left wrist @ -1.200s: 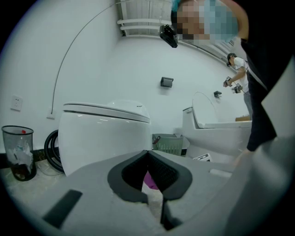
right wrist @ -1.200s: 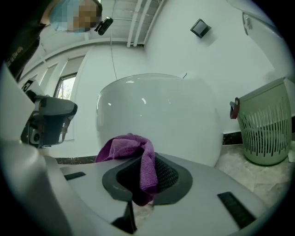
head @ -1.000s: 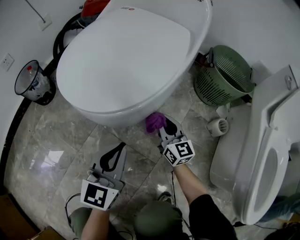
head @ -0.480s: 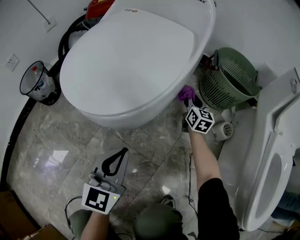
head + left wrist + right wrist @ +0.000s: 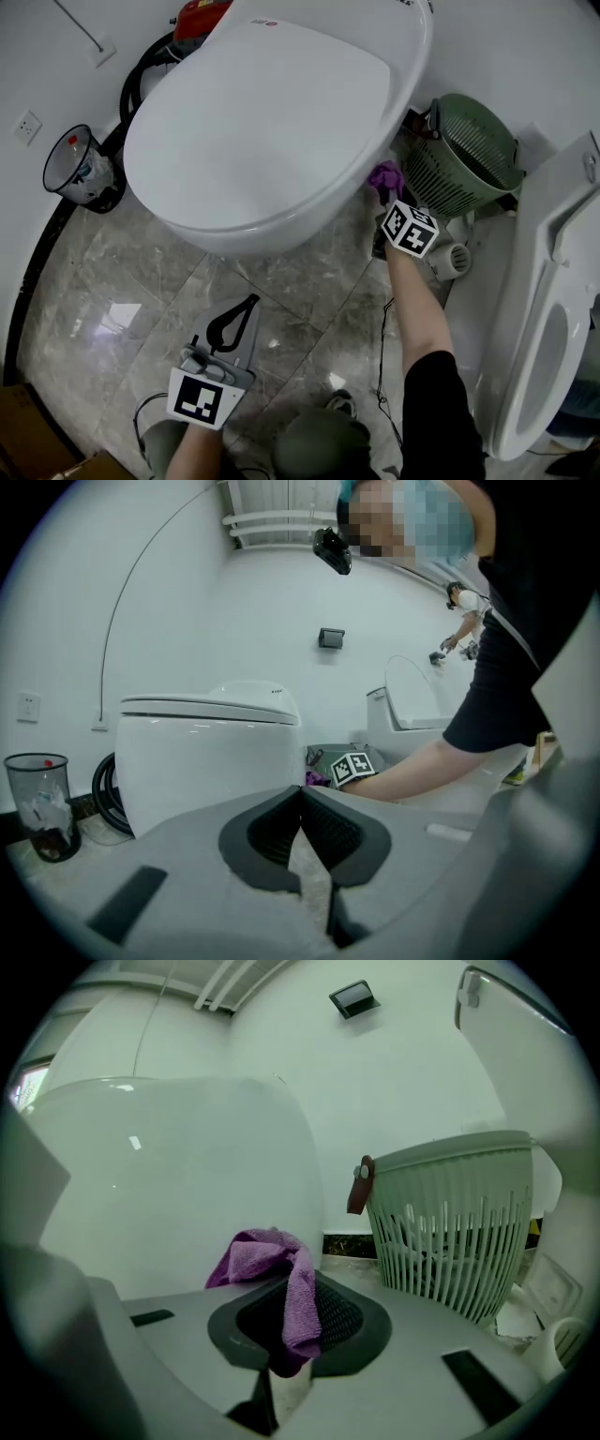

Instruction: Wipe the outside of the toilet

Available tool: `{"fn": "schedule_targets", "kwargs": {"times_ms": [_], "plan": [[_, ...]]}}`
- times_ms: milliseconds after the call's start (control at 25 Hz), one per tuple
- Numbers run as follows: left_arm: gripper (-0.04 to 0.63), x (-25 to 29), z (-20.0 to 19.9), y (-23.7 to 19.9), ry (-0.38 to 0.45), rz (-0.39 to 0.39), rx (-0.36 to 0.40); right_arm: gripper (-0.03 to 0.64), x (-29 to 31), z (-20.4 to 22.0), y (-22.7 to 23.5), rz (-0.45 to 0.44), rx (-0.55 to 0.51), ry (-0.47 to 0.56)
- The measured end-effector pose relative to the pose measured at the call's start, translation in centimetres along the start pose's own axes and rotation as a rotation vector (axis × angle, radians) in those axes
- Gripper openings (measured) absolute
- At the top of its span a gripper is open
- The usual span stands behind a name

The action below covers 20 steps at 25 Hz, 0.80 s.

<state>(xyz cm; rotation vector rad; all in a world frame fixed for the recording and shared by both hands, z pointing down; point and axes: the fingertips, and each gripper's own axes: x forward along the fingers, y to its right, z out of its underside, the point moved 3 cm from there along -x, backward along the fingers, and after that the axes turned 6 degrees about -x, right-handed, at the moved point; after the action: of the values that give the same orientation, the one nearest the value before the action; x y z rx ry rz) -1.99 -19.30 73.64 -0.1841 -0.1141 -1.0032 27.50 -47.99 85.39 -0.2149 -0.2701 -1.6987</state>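
Note:
A large white toilet [image 5: 272, 122] with its lid down fills the upper middle of the head view; its side wall [image 5: 178, 1185] takes up the left of the right gripper view. My right gripper [image 5: 392, 202] is shut on a purple cloth [image 5: 384, 178] [image 5: 281, 1274], and the cloth is pressed against the toilet's right flank beside the green basket. My left gripper [image 5: 230, 328] hangs low over the marble floor in front of the toilet, jaws together with nothing in them [image 5: 302, 799]. It is apart from the bowl [image 5: 211, 752].
A green slatted basket [image 5: 464, 155] [image 5: 459, 1222] stands close to the right of the cloth. A second white toilet [image 5: 544, 309] with its lid up is at the far right. A small bin [image 5: 80, 169] and a black hose [image 5: 141, 70] sit at the left by the wall.
My right gripper has carried the purple cloth from the toilet's front underside round to its right flank near the basket, then a little further back. The left gripper has barely moved.

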Motion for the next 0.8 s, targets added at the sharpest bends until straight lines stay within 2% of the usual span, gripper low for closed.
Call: {"fn": "schedule_targets", "kwargs": {"times_ms": [280, 440, 560, 800], "plan": [[0.006, 1.1, 0.8, -0.2, 0.013, 0.003, -0.041, 0.043, -7.6, 3.5, -3.0, -0.109, -0.035, 0.046], [0.006, 1.7, 1.3, 0.1, 0.004, 0.015, -0.051, 0.043, -12.8, 7.3, -6.6, -0.202, 0.006, 0.033], [0.006, 1.9, 1.5, 0.5, -0.001, 0.023, -0.046, 0.043, -16.0, 10.2, -10.5, -0.306, 0.014, 0.001], [0.006, 1.7, 1.5, 0.5, -0.001, 0.006, -0.038, 0.043, -18.5, 14.3, -19.5, -0.554, -0.137, -0.070]]}}
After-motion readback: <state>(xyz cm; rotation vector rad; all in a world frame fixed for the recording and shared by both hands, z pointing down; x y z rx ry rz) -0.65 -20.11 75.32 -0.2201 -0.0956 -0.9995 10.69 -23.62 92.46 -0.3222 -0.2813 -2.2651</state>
